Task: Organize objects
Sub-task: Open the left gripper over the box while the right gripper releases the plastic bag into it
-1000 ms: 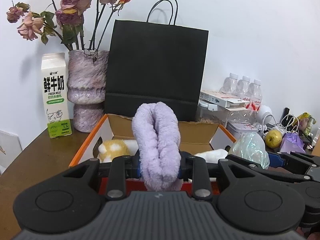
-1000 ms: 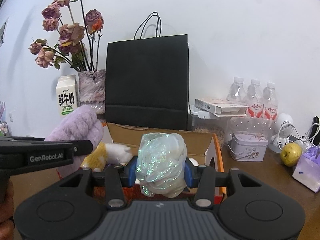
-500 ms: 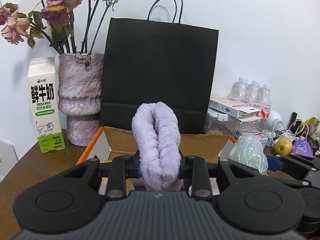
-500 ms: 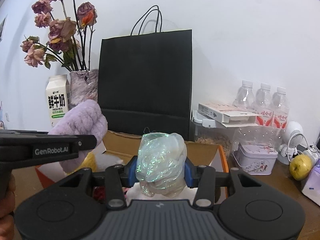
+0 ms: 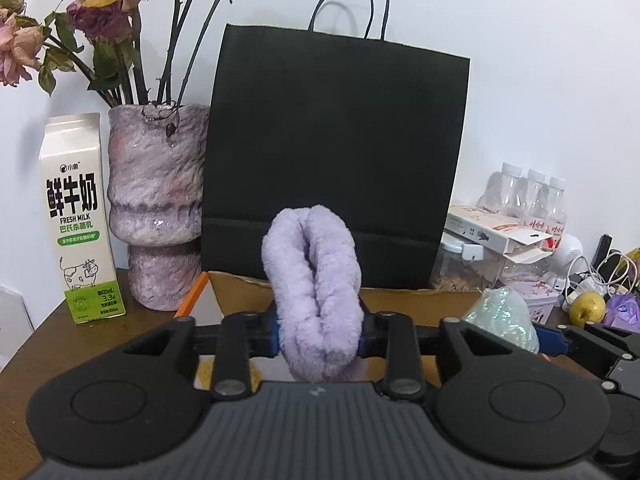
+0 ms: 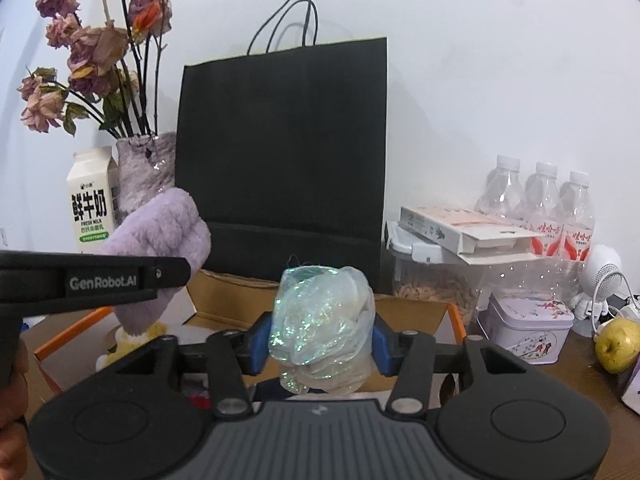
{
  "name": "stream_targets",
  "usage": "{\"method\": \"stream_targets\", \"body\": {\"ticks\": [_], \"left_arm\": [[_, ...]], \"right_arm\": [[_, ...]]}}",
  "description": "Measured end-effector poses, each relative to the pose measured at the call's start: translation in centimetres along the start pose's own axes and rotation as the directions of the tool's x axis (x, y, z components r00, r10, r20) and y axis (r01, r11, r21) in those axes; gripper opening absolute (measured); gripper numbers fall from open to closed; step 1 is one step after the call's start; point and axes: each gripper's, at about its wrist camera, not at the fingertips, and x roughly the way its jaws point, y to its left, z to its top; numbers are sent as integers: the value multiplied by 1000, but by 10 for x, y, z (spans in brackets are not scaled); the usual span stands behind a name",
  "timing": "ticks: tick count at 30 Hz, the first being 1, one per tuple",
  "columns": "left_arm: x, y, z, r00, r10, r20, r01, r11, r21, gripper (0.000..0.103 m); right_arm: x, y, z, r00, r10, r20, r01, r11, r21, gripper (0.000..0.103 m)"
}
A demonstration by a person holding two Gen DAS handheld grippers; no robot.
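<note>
Fingers of both grippers are opening: the left gripper (image 5: 318, 334) around the purple fuzzy roll (image 5: 314, 288), the right gripper (image 6: 318, 346) around the shiny plastic bundle (image 6: 322, 320). Since a second ago both have moved farther over the cardboard box (image 6: 224, 300) before the black bag (image 6: 282, 160), so the drop into it seems begun.

lilac fluffy scrunchie (image 5: 316, 280), iridescent scrunchie (image 6: 322, 320), black bag (image 5: 336, 152)

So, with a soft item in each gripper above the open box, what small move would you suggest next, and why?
Probably finish letting go. Both sets of jaws are opening, yet the purple fluffy roll sits between the left gripper's pads and the iridescent bundle between the right gripper's, over the cardboard box. Widening should drop them in.
</note>
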Motion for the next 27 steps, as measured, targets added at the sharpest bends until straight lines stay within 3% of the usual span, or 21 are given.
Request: {"method": "stream_targets", "body": {"ticks": [1,3,5,6,8,17,27], "left_arm": [[0,0,-1,1000,8,0,-8,1000,3,43],[-2,2,-1,1000,20,11,-20,1000,6,61],[-4,5,0,998,46,33,-46,999,5,95],[-6,7,0,997,60,47,-60,998,7,102],[-9,9,0,995,75,73,-76,997,18,103],[-12,21,0,995,82,64,-83,997,9,103],[-47,22,0,995,75,73,-77,997,25,103]], "right_arm": [[0,-1,0,1000,-4,-2,4,1000,5,59],[-1,-4,-1,1000,-14,-1,14,1000,23,88],[-3,-6,-2,1000,-16,1,16,999,31,97],[-3,-7,-1,1000,-16,1,16,999,35,99],[-3,-8,-1,1000,-13,-3,13,999,42,103],[-7,-4,-2,1000,-12,-24,12,1000,26,103],[-43,0,0,1000,-14,5,14,1000,7,103]]}}
